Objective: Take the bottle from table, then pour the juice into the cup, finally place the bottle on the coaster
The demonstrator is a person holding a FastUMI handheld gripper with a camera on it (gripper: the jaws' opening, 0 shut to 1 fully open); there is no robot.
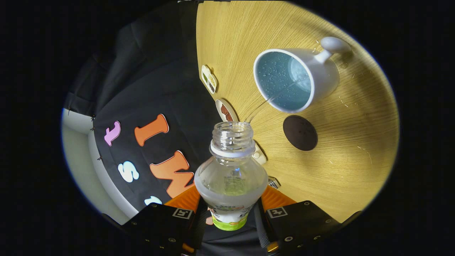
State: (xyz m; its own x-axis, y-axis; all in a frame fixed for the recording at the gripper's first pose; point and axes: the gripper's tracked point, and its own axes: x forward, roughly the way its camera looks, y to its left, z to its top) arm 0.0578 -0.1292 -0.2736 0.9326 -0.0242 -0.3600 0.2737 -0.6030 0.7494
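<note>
While the gripper (pixel 230 213) gripped the clear plastic bottle (pixel 231 174) between its two fingers, both pressing on the lower body at the labelled band, the bottle was tilted with its open threaded neck pointed toward the table. A thin clear stream left the bottle's mouth and ran across into the white cup with a blue inside and a knobbed handle (pixel 295 80), which stood on the light wooden table (pixel 355 149) well beyond the fingers. The cup's inside was wet, dotted with droplets, and some liquid lay in its bottom. A dark round coaster (pixel 300 132) lay flat on the table just beside the cup, nearer to the bottle, bare on top and apart from the cup's base. A little liquid remained in the bottle's shoulder. Along the table's edge next to the black cloth wall (pixel 149 81) sat a small rectangular tag (pixel 209 79) and a small round tag (pixel 225 111), both clear of the stream's path. A small pale object (pixel 258 154) showed behind the bottle's neck, partly hidden; what it was could not be told. Scattered drops marked the table near the cup's handle. Nothing stood between the bottle's mouth and the cup.
</note>
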